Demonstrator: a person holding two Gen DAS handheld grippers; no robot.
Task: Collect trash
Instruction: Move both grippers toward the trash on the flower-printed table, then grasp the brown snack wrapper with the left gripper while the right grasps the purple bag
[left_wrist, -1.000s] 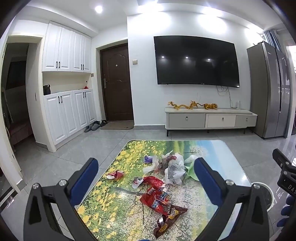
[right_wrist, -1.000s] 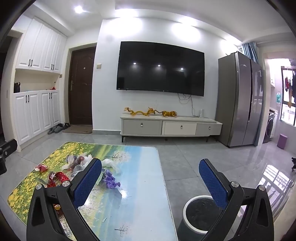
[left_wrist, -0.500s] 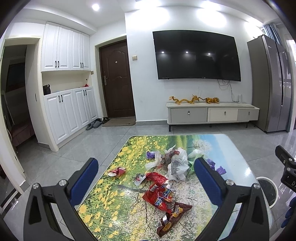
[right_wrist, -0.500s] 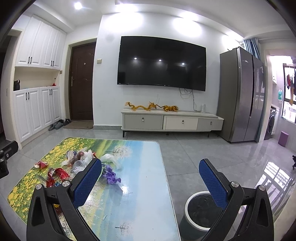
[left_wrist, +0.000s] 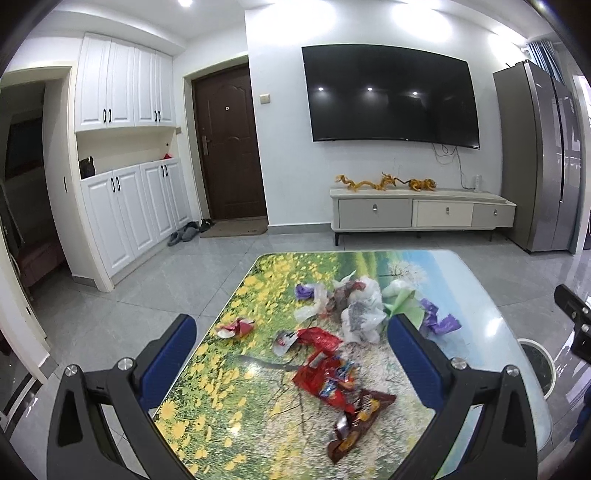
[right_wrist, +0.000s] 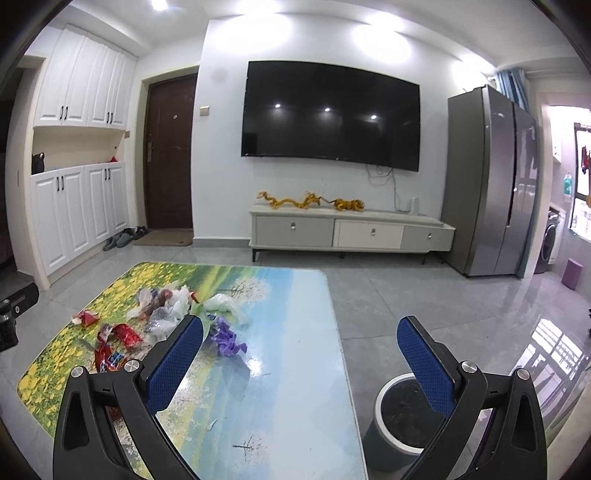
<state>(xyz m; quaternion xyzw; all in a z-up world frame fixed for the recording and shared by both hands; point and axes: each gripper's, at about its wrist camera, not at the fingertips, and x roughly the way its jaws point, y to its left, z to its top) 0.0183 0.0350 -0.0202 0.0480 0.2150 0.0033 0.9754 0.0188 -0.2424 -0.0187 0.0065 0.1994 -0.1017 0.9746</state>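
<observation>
Trash lies on a low table (left_wrist: 480, 306) with a flower-and-sky print: red snack wrappers (left_wrist: 325, 376), a brown wrapper (left_wrist: 354, 421), a small red scrap (left_wrist: 236, 328), crumpled white plastic bags (left_wrist: 360, 310), a green-white bag (left_wrist: 404, 295) and a purple ribbon scrap (left_wrist: 437, 321). My left gripper (left_wrist: 291, 365) is open and empty above the wrappers. My right gripper (right_wrist: 301, 363) is open and empty above the table's right edge (right_wrist: 332, 317). The purple ribbon (right_wrist: 225, 338) lies just right of its left finger. A round bin (right_wrist: 397, 417) stands on the floor at the table's right.
A TV cabinet (right_wrist: 351, 232) with gold dragon figures stands at the far wall under a wall TV (right_wrist: 330, 114). A fridge (right_wrist: 491, 184) is at the right. White cupboards (left_wrist: 125, 206), a brown door (left_wrist: 229, 147) and slippers (left_wrist: 184, 232) are at the left.
Both views have tilted down a little, so the table and trash show fuller and higher in the frames. Both grippers stayed open and empty.
</observation>
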